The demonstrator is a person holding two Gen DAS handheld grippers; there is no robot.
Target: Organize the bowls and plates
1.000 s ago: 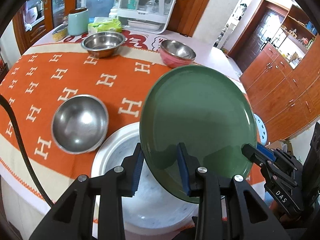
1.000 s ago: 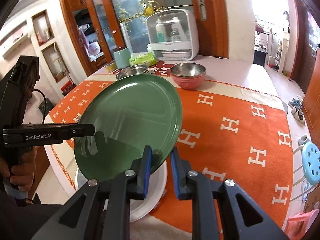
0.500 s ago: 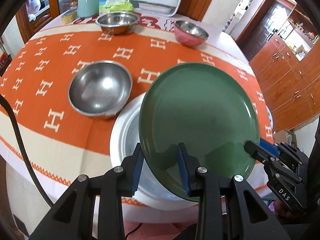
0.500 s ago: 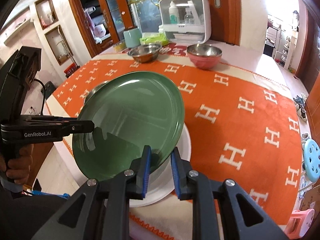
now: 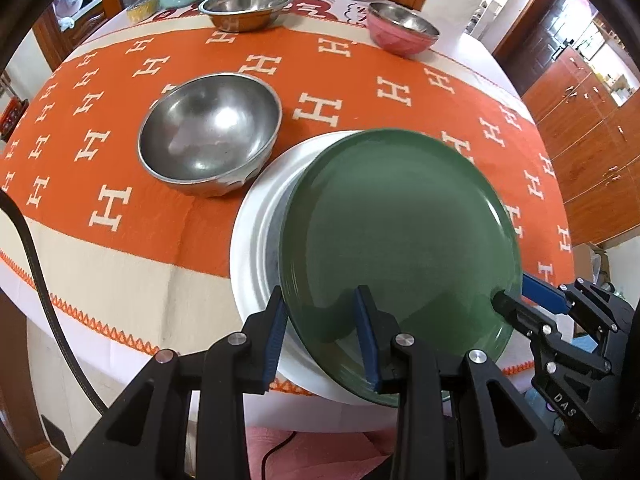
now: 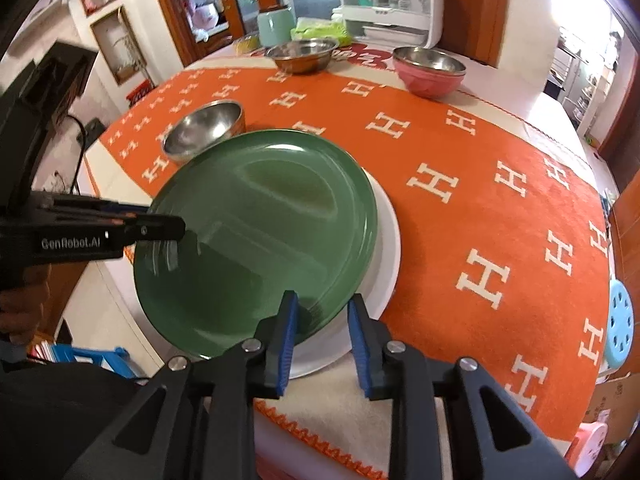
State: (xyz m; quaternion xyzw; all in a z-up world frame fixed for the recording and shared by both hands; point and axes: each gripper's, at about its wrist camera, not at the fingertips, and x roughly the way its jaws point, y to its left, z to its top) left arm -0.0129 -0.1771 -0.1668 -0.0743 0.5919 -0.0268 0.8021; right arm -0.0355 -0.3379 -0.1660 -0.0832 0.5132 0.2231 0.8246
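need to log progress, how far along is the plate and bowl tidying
Done: nothing clearly finished. In hand: the green plate sits over the white plate, left gripper at its rim, right gripper opening. Left: the steel bowl, the far steel bowl and the pink bowl stand apart.

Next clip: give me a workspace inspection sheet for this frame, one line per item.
Surface: table under orange H-pattern cloth.
Job's things: green plate tilted over white plate; steel bowl beside; second steel bowl and pink bowl at far edge.
Clutter: mint canister, green packet, white box.
Grippers: left gripper pinches the green plate's rim; right gripper opening, rim between its jaws.
Cables: black cable at left.
Surroundings: wooden cabinets, blue stool.
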